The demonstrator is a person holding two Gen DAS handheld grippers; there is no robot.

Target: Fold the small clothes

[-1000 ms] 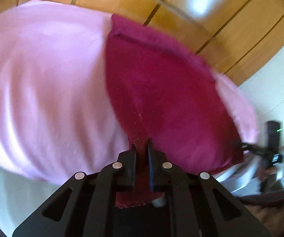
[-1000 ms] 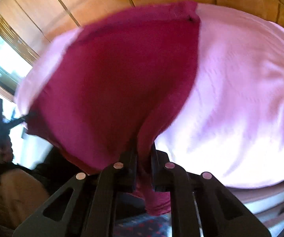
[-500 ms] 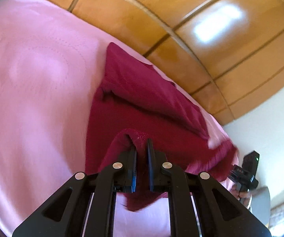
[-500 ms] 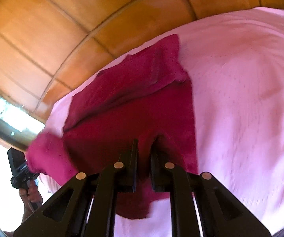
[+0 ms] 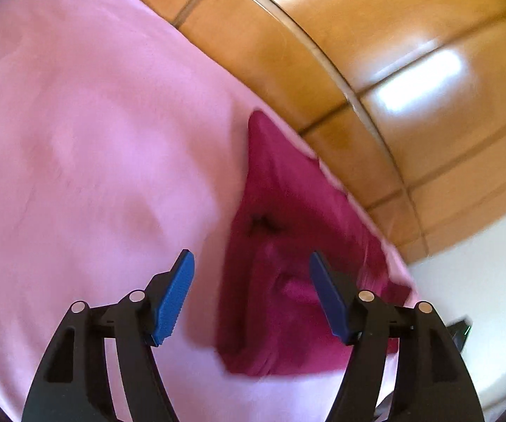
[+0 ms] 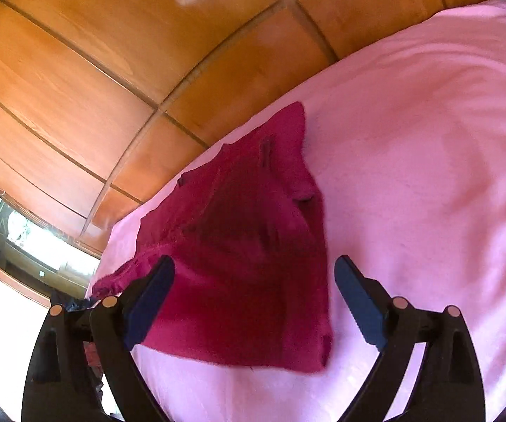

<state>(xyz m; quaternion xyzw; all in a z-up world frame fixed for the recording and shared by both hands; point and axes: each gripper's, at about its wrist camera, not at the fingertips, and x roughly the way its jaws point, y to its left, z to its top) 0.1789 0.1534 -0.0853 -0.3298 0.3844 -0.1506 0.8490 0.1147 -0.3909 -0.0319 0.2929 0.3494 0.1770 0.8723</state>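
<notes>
Our left gripper (image 5: 251,274) has just spread its jaws, pads clear of the crimson garment (image 5: 288,263) lying, seemingly folded, on the pink bedsheet (image 5: 95,140). Our right gripper (image 6: 254,277) has likewise just opened wide, nothing pinched, above that cloth near the wooden wardrobe (image 6: 112,52).

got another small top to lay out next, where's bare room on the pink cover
The pink cover lies bare across the wide stretch beside the folded red garment, on the side away from the wooden wall, and in a strip along its near hem. Crowded: the garment's own patch, close to the cover's far edge by the wall, under both open grippers.
</notes>
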